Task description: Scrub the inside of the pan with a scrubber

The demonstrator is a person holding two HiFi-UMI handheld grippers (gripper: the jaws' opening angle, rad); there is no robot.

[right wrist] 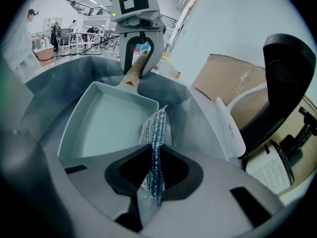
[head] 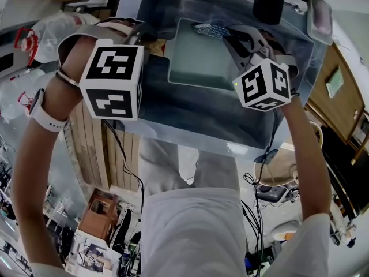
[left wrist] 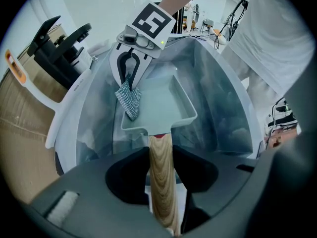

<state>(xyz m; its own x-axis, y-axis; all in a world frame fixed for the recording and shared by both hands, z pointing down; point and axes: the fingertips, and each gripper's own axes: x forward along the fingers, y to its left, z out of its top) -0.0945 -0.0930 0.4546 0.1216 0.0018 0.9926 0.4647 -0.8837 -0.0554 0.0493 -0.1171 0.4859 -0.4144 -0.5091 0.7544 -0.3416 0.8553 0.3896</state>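
Square pale-green pan (left wrist: 166, 105), wooden handle (left wrist: 161, 177) — sparkly mesh scrubber (left wrist: 129, 102) at its rim

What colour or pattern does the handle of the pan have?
The pan handle is light wood with striped grain, clearest in the left gripper view.

No readable text, fine print on white label (right wrist: 271, 169) too small, orange tag (left wrist: 15, 66) print blurred
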